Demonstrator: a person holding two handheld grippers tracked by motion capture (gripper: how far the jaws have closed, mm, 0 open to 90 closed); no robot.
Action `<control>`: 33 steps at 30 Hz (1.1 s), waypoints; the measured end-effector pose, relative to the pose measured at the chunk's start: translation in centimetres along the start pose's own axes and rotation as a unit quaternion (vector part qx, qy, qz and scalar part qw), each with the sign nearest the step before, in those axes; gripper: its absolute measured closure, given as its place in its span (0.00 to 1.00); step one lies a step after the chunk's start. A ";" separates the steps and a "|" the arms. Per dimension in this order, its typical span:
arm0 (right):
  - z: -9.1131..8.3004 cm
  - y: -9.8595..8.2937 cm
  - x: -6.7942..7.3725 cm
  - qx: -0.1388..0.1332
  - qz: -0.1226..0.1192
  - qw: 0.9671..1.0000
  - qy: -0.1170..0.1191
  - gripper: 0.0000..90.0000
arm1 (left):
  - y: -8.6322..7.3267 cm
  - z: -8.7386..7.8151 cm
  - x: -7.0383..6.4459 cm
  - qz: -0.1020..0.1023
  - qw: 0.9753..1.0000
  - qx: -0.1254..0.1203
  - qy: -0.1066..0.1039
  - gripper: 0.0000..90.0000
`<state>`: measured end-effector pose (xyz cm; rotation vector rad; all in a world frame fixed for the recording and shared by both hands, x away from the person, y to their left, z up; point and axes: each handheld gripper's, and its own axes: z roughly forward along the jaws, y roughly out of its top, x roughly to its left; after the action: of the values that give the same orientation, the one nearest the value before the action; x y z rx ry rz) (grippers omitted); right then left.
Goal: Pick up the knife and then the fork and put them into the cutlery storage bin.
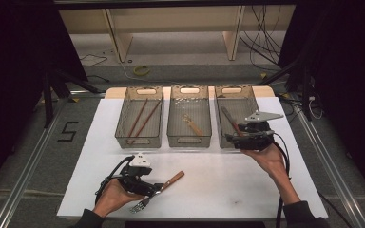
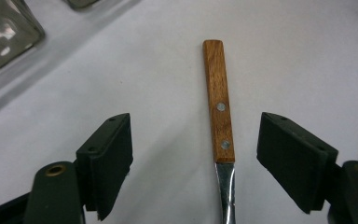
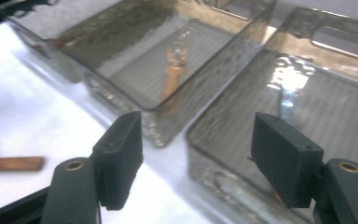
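While the person's left hand [image 1: 115, 194] sits at the near left of the white table [image 1: 228, 185], the left gripper [image 1: 153, 189] it carries hovers right over a fork [image 1: 158, 191] lying flat on the sheet, near the front edge. Its jaws are spread wide and grabbing nothing; in the left gripper view the fork [image 2: 220, 135] runs straight up between them, closer to one jaw than the other and touching neither, with its wooden handle [image 2: 218, 100] and two rivets pointing away and the metal neck coming back toward the camera. From above, the tines sit near and left, and the handle angles off to the far right. Further back on the right, the right hand [image 1: 265, 156] holds the right gripper [image 1: 233, 137] up at the near end of the right bin [image 1: 253, 99], and its jaws are apart too, nothing in them. Along the far side sit three clear bins in a row: the left bin [image 1: 123, 111] has a couple of long reddish sticks [image 1: 140, 118], the middle bin [image 1: 173, 114] holds one wooden-handled utensil [image 1: 191, 124], and the right bin has a dark-handled piece [image 1: 231, 121], partly hidden by the gripper.
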<state>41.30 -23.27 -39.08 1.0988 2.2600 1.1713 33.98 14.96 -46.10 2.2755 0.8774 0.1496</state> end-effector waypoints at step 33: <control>-1.1 -3.6 3.0 0.013 -0.004 0.998 0.057 0.35 | 2.0 2.4 -2.0 0.047 0.990 0.130 0.002 0.56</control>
<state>37.08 -22.80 -41.25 1.0554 2.3701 1.2342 34.40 11.26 -46.38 2.5602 0.8328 0.0847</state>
